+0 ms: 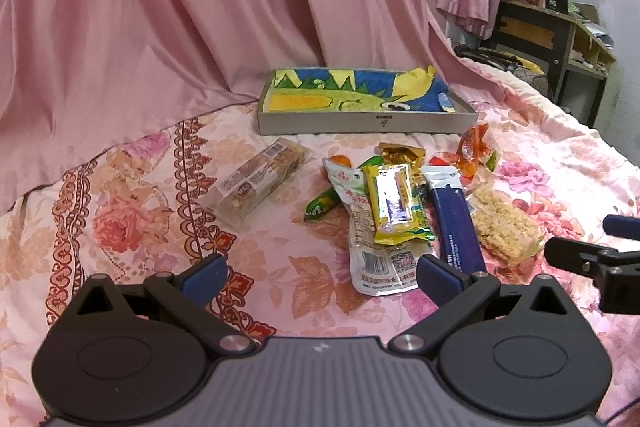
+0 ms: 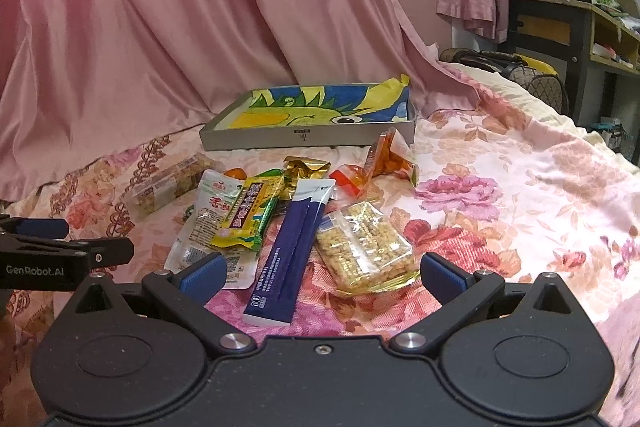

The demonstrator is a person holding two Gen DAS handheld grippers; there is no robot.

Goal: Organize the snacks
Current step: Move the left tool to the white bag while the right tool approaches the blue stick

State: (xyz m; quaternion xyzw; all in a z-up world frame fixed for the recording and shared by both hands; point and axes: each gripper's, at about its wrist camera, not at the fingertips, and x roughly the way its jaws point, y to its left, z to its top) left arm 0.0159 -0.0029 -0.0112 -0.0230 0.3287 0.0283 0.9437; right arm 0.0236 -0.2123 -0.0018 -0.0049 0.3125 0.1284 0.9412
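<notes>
Right now two grippers are hovering over the flowered quilt [image 2: 520, 163], left gripper [image 1: 320, 277] and right gripper [image 2: 322, 273] both with jaws standing wide apart, holding nothing. One grey tray [image 1: 360, 121] is sitting beyond the pile. One blue packet [image 2: 294, 243], one yellow bar [image 2: 248, 217], one white pouch [image 1: 368, 227] and two clear-wrapped grain bars are lying there: one [image 1: 262, 183] apart to the left, one [image 2: 362, 247] touching the blue packet. Only the right view is showing a handbag [image 2: 536, 75]. Pink curtains [image 1: 180, 7] are hanging behind; a desk [image 1: 560, 31] is standing farther back.
</notes>
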